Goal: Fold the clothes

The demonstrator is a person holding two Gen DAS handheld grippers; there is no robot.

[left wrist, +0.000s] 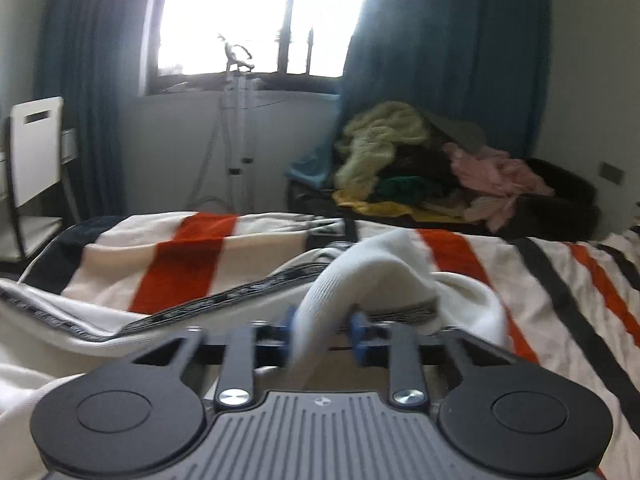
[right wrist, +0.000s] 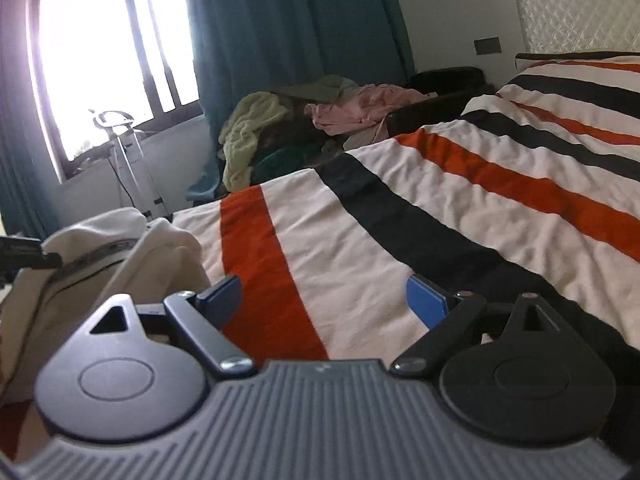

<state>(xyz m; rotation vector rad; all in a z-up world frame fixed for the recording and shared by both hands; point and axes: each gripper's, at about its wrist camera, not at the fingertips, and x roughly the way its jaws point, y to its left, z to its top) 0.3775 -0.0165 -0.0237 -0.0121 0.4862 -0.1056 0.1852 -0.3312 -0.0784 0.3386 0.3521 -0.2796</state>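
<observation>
Left wrist view: left gripper clenched on a fold of the white garment, lifted off the striped bed, likely to carry it over.

Right wrist view: right gripper released, holding nothing, low over bed; garment bunched at left.

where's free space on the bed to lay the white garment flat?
Free: the striped blanket ahead of the open right gripper, from the orange stripe across to the headboard.
Crowded: the near-left corner, where the white garment is bunched, shut in the left gripper; and the clothes pile beyond the bed's far edge, by the curtain.
</observation>
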